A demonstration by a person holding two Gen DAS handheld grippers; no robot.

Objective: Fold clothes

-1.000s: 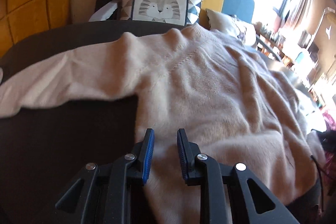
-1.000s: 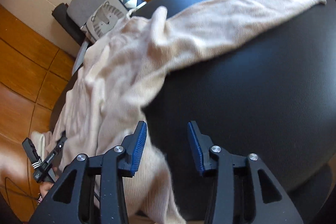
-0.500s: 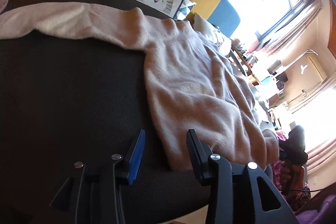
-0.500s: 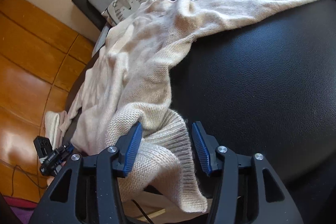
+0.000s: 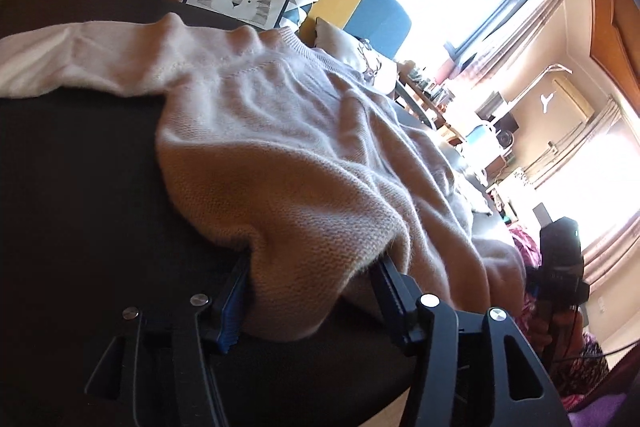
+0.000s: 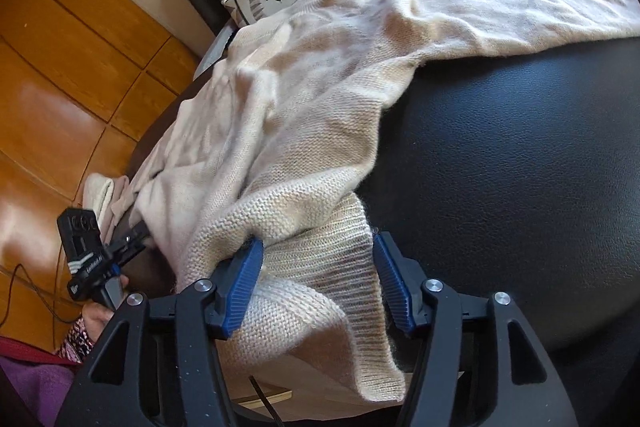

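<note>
Right wrist: one sweater (image 6: 304, 115), its hem between two released, just-widened claws (image 6: 316, 283).

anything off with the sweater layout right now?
Yes. The sweater lies rumpled, not flat: its ribbed hem droops over the near edge of the black table, and one sleeve is stretched out sideways.

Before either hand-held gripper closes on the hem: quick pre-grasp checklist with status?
1. Sweater hem between left hand-held gripper jaws, which have just been opening: ok.
2. Ribbed hem between right hand-held gripper jaws, also just opening: ok.
3. Pads pressing fabric: cannot tell.
4. Sweater body flat: not ok, wrinkled.
5. Sleeve spread on black table: ok.
6. Hem fully on table: not ok, corner hangs over the edge.
</note>
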